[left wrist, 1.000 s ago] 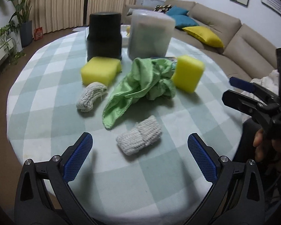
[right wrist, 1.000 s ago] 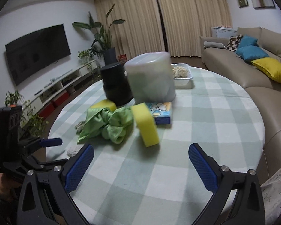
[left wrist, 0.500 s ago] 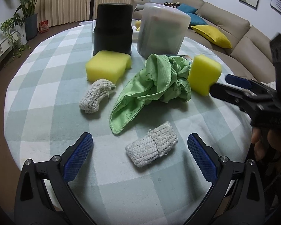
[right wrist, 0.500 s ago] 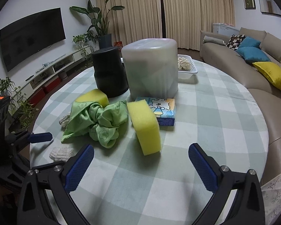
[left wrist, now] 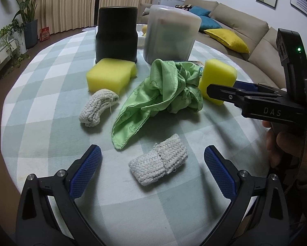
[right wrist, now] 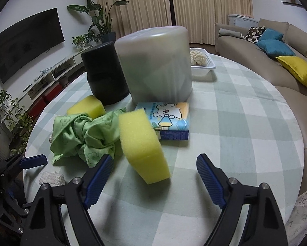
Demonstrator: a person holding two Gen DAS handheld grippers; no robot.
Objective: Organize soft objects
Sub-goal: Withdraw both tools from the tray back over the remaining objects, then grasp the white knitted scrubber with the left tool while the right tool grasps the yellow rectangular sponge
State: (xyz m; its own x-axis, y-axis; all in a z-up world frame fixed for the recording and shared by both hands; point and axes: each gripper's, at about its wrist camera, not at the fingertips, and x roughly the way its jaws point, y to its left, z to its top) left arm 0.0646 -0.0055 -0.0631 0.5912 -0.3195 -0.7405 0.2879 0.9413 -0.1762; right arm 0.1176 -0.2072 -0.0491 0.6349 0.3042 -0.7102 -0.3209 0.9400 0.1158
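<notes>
On the checked round table point(left wrist: 51, 86) lie a crumpled green cloth point(left wrist: 159, 90), two yellow sponges point(left wrist: 110, 74) point(left wrist: 218, 75) and two grey knitted rolls point(left wrist: 99, 106) point(left wrist: 158, 162). My left gripper point(left wrist: 152, 169) is open, with the near knitted roll between its fingers, not touched. My right gripper point(right wrist: 154, 174) is open just in front of the upright yellow sponge point(right wrist: 142, 138), which stands between its fingers. The green cloth point(right wrist: 85, 135) lies left of that sponge. The right gripper also shows in the left wrist view point(left wrist: 225, 90), beside the sponge.
A black canister point(left wrist: 116, 34) and a translucent grey container point(left wrist: 170, 34) stand at the back of the table. A blue picture box point(right wrist: 169, 121) lies behind the upright sponge. A white tray point(right wrist: 202, 65) holds a cream knitted thing. A sofa point(right wrist: 276, 61) runs along the right.
Both grippers have moved forward toward the table. The near knitted roll now sits between the left fingers, and the upright sponge between the right fingers. Nothing has been grasped.
</notes>
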